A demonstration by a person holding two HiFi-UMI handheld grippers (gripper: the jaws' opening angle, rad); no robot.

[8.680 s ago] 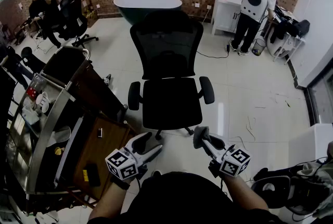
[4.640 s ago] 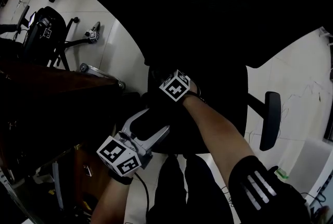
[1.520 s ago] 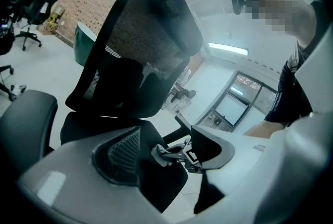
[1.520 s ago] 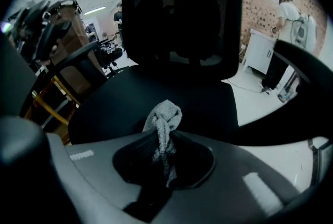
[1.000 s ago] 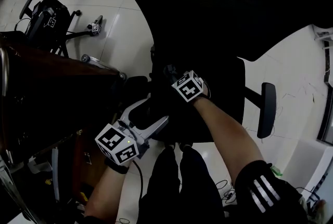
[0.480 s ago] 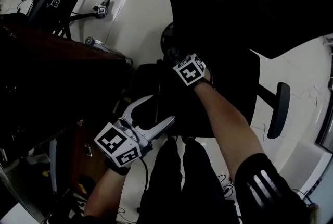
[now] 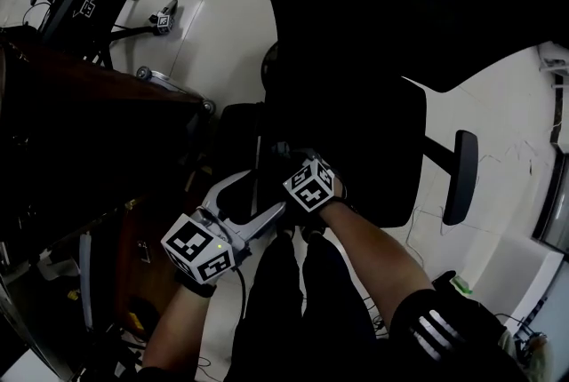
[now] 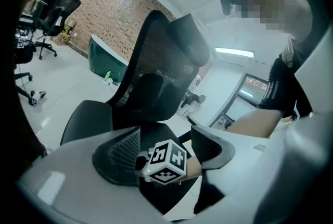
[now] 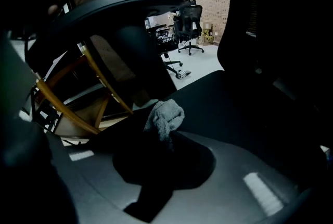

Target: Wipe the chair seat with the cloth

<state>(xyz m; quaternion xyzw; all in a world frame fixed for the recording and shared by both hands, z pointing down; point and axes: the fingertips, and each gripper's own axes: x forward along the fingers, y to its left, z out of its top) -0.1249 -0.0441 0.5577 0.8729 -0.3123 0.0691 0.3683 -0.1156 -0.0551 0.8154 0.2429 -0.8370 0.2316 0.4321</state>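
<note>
On my right gripper view the right gripper has its jaws nearly together, clamped on the cloth. It is a pale grey, nubbly, towel-like rag, bunched into a small crumpled knob that pokes out past the tips, with the rest lost in the dark between the pads. The knob sits low over the black chair seat, at the seat's left front part, close under the left armrest. I cannot tell whether it actually presses on the fabric, because black on black hides the contact. From the head camera I see that gripper's marker cube over the seat's front left corner, with the forearm reaching in from the lower right. The left gripper hangs just in front of the seat edge, its jaws spread wide with nothing held. Through the gap I only see the other gripper's cube beyond. The seat looks matte black and evenly dark, with the mesh backrest rising behind it and the right armrest out at the far side
</note>
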